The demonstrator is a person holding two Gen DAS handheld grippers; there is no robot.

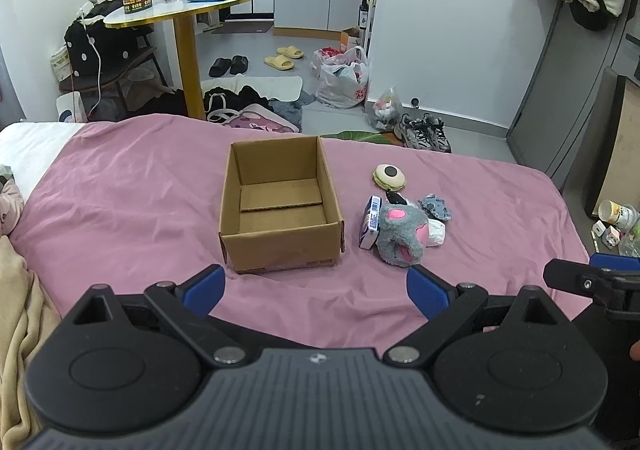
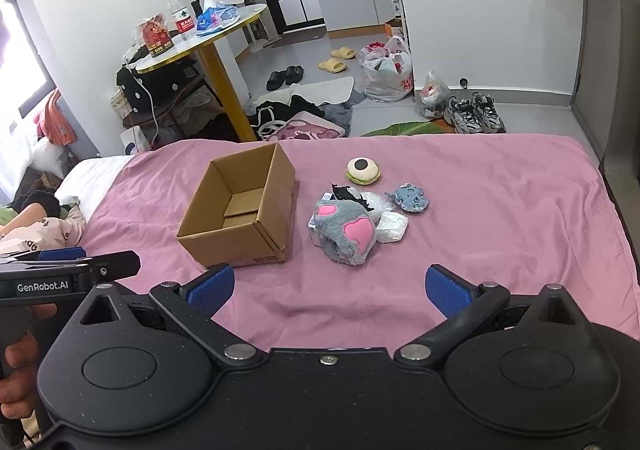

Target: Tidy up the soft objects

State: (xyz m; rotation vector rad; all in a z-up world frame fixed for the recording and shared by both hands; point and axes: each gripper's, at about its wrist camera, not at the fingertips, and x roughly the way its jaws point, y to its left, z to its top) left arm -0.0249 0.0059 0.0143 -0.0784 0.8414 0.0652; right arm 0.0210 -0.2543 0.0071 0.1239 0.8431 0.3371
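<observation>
Both tools are spread wide and hold nothing: the left gripper (image 1: 316, 290) hangs just in front of the cardboard box (image 1: 280, 205), and the right gripper (image 2: 328, 290) hangs off to its right. The box is open and empty on the pink sheet (image 1: 120, 201). Right of the box lies a small heap, a gray fuzzy paw (image 2: 346, 232) and a round eye toy (image 2: 362, 169), with bare sheet all around it out to the bed's edges.

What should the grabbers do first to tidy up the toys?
Probably reach the right gripper forward to the grey paw plush. Both grippers are open and hold nothing, the box is empty, and the paw plush is the nearest of the toys lying just right of the box.
</observation>
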